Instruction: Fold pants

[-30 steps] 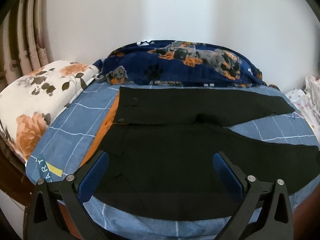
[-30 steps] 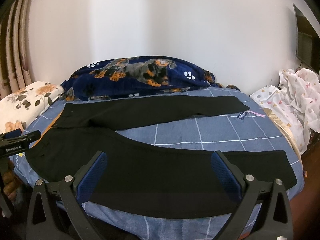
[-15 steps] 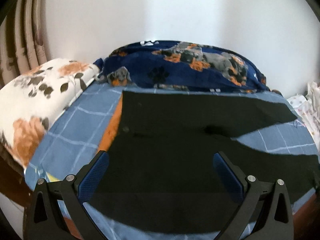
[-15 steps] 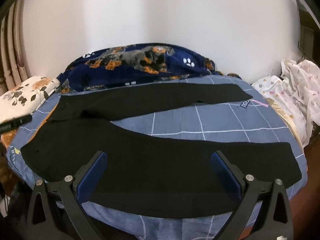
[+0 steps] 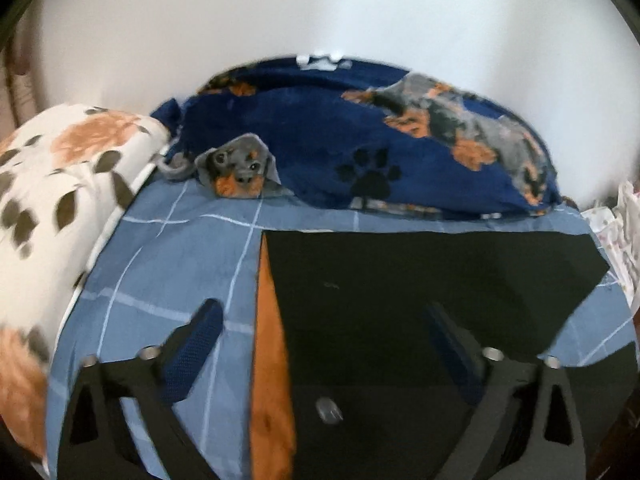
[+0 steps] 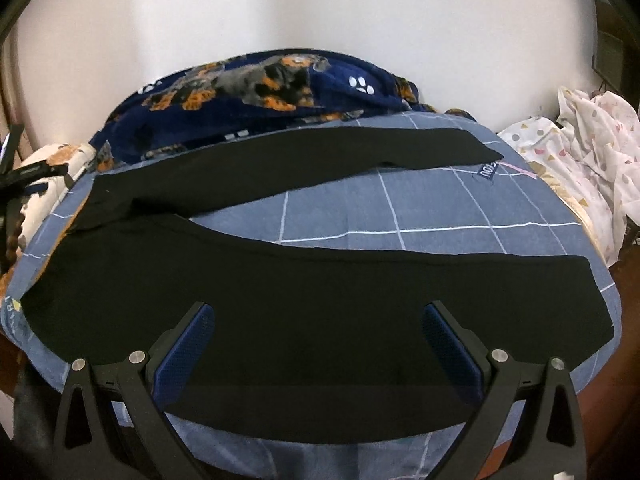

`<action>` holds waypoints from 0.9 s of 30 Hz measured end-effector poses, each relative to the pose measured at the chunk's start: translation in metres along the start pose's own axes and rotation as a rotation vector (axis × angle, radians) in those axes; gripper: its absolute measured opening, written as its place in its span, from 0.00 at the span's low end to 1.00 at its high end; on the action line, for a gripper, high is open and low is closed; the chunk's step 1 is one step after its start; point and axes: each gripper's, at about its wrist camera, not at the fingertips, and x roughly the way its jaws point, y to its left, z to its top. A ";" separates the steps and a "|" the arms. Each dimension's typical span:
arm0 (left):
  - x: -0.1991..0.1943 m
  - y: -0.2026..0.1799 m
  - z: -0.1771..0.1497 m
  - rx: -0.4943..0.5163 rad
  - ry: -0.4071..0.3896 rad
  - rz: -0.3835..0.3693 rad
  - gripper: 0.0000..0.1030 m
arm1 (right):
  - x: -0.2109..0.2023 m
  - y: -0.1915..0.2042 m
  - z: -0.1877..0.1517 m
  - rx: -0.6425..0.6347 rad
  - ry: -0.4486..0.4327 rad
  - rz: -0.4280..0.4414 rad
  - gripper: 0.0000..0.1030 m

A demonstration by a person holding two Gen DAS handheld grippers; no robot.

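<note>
Hovering low over a bed, both grippers are seen spread wide with nothing between the blue pads. The left gripper (image 5: 320, 354) is held above the waistband end of the black pants (image 5: 420, 280), beside a strip of orange lining (image 5: 266, 360). The right gripper (image 6: 320, 350) is held over the nearer leg of the pants (image 6: 304, 292), which are laid flat with legs splayed on a blue checked sheet (image 6: 420, 216). The fabric is judged thin, light and limp, likely to sag and slide; a hold at waistband corner and hem is advised. A dog-print blanket (image 6: 264, 92) is bunched behind.
</note>
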 end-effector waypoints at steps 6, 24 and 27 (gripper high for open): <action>0.071 0.033 0.027 0.010 0.118 -0.070 0.64 | 0.023 0.004 0.000 -0.008 0.066 -0.024 1.00; 0.120 0.045 0.037 -0.018 0.160 -0.159 0.09 | 0.044 0.036 0.010 -0.084 0.099 0.019 1.00; 0.085 0.042 0.033 -0.027 0.065 -0.164 0.08 | 0.045 0.035 0.026 -0.047 0.085 0.098 1.00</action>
